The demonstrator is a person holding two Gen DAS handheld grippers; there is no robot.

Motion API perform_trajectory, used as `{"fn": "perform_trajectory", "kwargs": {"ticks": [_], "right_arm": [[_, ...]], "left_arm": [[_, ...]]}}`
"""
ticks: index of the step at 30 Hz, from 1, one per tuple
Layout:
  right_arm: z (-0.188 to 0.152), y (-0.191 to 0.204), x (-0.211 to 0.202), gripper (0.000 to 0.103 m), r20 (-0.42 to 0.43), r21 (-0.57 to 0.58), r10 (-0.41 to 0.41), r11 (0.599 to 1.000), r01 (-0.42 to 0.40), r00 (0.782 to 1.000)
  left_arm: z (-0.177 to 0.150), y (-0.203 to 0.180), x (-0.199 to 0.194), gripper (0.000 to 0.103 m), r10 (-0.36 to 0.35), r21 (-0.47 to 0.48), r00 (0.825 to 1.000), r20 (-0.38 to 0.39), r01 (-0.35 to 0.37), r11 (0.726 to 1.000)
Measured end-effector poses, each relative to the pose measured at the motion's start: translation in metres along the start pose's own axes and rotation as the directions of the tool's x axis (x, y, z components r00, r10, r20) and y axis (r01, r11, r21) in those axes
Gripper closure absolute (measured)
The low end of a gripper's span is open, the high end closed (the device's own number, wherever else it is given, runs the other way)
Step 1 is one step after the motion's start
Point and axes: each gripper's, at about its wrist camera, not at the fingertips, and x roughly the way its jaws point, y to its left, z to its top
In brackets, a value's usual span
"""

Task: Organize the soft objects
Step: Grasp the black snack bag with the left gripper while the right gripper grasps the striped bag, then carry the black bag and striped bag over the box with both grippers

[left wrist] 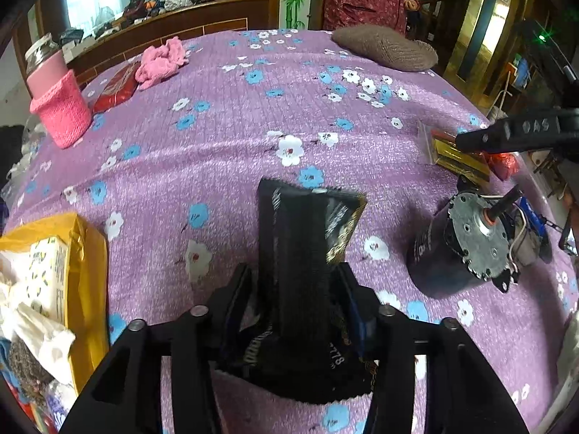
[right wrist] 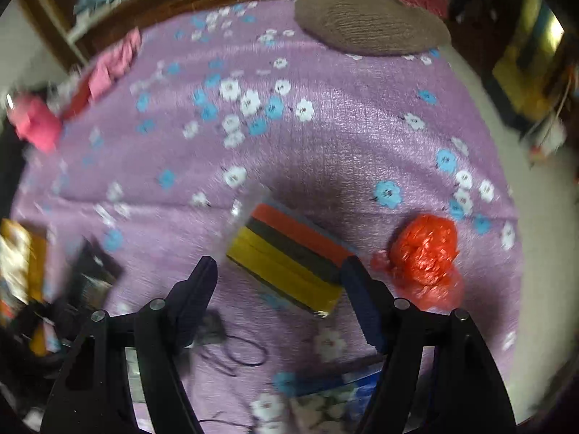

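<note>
A purple cloth point(left wrist: 235, 152) printed with white and blue flowers is seen across the whole surface. A black fabric piece point(left wrist: 304, 253) with gold-patterned edging is shown near the centre. Far left, a pink knitted sleeve point(left wrist: 61, 112) and a paler pink knit point(left wrist: 161, 61) are seen; far right, a brown knitted item point(left wrist: 385, 47). A yellow, black and orange-red striped packet point(right wrist: 289, 256) and a red plastic bag point(right wrist: 425, 253) are shown at right.

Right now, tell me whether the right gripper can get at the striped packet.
Probably yes. The right gripper is open, its fingers either side of the striped packet, with nothing lying between; the red bag sits off to the side.
</note>
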Motion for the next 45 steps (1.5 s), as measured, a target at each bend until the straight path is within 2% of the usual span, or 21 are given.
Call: {"fn": "perform_trajectory", "kwargs": {"ticks": [2,4,6,8,9,10,12,14,15,16,17,20,26,32,38,42,45], "right_arm": [[0.002,0.002,0.007,0.032,-0.021,-0.033,-0.028,0.999,0.027,0.999],[0.006,0.004,0.019,0.032,-0.044,-0.065,-0.085,0.995,0.082,0.995],[0.005,0.006,0.024,0.031,-0.036,-0.086,-0.126,0.989,0.122,0.991],[0.006,0.006,0.026,0.031,-0.029,-0.087,-0.128,0.988,0.125,0.991],[0.007,0.006,0.027,0.031,-0.024,-0.089,-0.129,0.988,0.126,0.991],[0.007,0.004,0.029,0.031,-0.021,-0.093,-0.139,0.986,0.137,0.990],[0.010,0.002,0.034,0.031,-0.017,-0.083,-0.149,0.986,0.147,0.989],[0.012,-0.003,0.035,0.032,-0.011,-0.042,-0.126,0.991,0.126,0.992],[0.013,-0.007,0.034,0.038,-0.005,-0.012,-0.118,0.993,0.118,0.993],[0.013,-0.011,0.032,0.056,-0.001,0.017,-0.111,0.994,0.111,0.994],[0.013,-0.014,0.030,0.067,0.001,0.036,-0.099,0.994,0.099,0.995],[0.011,-0.014,0.022,0.078,0.021,0.058,-0.068,0.996,0.067,0.997],[0.001,-0.010,-0.010,0.079,0.094,0.095,-0.037,0.995,0.028,0.995],[-0.014,-0.002,-0.048,0.079,0.148,0.098,0.003,0.995,-0.017,0.989],[-0.045,0.027,-0.084,0.079,0.163,0.065,0.112,0.990,-0.123,0.980],[-0.069,0.068,-0.098,0.079,0.153,0.008,0.222,0.974,-0.226,0.963],[-0.083,0.104,-0.102,0.079,0.130,-0.039,0.301,0.954,-0.298,0.945]], "left_arm": [[0.002,-0.004,0.005,0.038,0.013,0.019,1.000,0.006,-0.013,1.000],[0.003,-0.009,0.009,0.030,0.023,0.034,1.000,0.009,-0.023,0.999],[0.004,-0.014,0.012,0.028,0.030,0.043,0.999,0.010,-0.031,0.999],[0.005,-0.014,0.015,0.035,0.045,0.048,0.999,0.018,-0.046,0.998],[0.005,-0.014,0.017,0.042,0.051,0.050,0.998,0.021,-0.052,0.997],[0.006,-0.013,0.017,0.064,0.064,0.053,0.998,0.030,-0.065,0.996],[0.006,-0.012,0.014,0.065,0.095,0.066,0.994,0.047,-0.098,0.993],[0.007,-0.005,0.014,0.065,0.027,0.024,0.999,0.024,-0.028,0.999],[0.006,-0.003,0.013,0.065,0.015,0.008,1.000,0.024,-0.015,1.000],[0.006,-0.001,0.011,0.065,0.014,0.008,0.999,0.031,-0.014,1.000],[0.005,-0.002,0.007,0.065,0.003,0.007,0.999,0.041,-0.003,1.000],[0.004,-0.004,-0.002,0.065,-0.019,0.008,0.998,0.054,0.019,1.000],[-0.003,-0.007,-0.027,0.065,-0.059,0.008,0.995,0.085,0.059,0.998],[-0.024,-0.004,-0.069,0.065,-0.102,-0.011,0.987,0.124,0.104,0.995],[-0.056,0.015,-0.115,0.065,-0.139,-0.054,0.975,0.174,0.151,0.987],[-0.090,0.046,-0.143,0.065,-0.146,-0.130,0.967,0.207,0.175,0.976],[-0.119,0.078,-0.162,0.065,-0.125,-0.197,0.968,0.220,0.169,0.966]]}}
